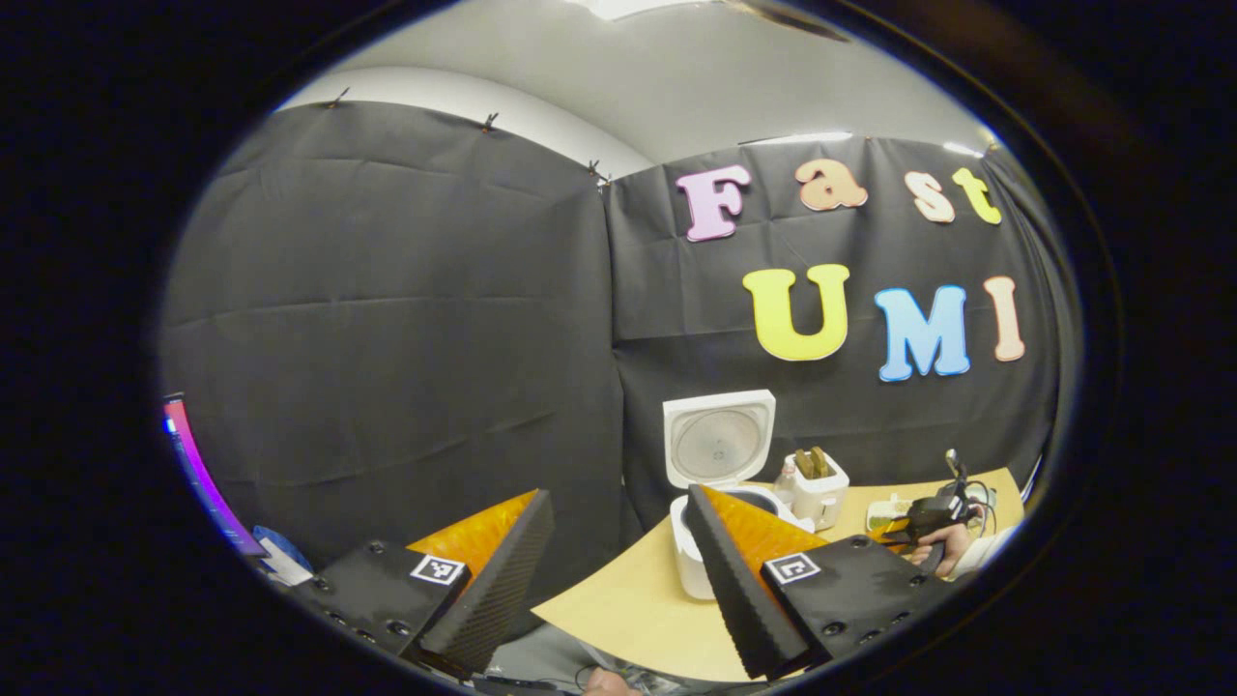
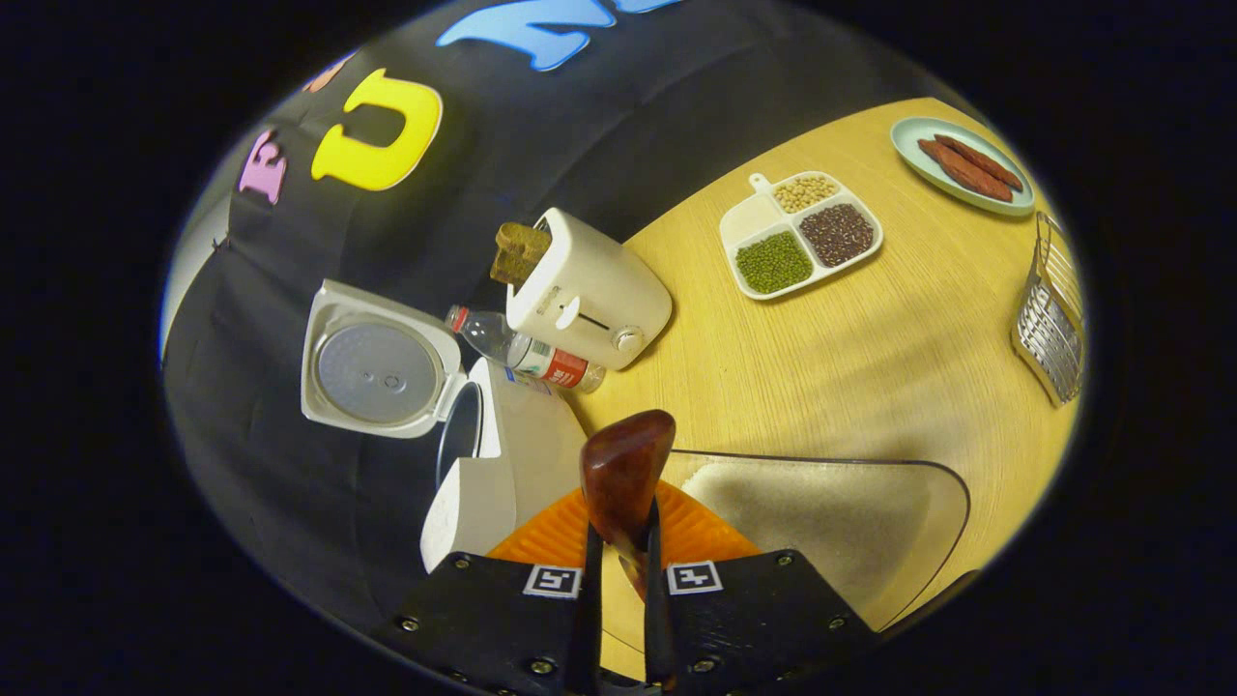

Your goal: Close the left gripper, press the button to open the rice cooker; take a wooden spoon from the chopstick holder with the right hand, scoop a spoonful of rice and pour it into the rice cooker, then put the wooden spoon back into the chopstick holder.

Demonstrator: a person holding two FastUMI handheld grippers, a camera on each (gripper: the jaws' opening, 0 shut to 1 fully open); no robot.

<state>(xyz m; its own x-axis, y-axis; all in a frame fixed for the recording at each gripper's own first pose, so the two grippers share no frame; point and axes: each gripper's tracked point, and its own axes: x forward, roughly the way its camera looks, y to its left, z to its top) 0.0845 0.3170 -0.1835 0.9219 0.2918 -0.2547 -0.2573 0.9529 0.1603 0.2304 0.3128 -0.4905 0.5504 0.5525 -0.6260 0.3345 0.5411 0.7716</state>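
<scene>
- Wooden spoon (image 2: 626, 464): we see it pinched between the right gripper (image 2: 618, 570) fingers, bowl up, above a clear container of rice (image 2: 821, 512) on the tabletop (image 2: 870, 338).
- Left gripper (image 1: 609, 570): we see its fingers spread, holding nothing.
- Rice cooker (image 2: 483, 464) stands lid-up beside the toaster (image 2: 589, 290) and bottle (image 2: 522, 353).

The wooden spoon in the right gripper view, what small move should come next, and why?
Probably dip the spoon down into the rice in the clear container below it. The right hand-held gripper is shut on the spoon's handle, the bowl looks empty, and the rice cooker lid already stands open, so scooping seems to be what is left first.
</scene>
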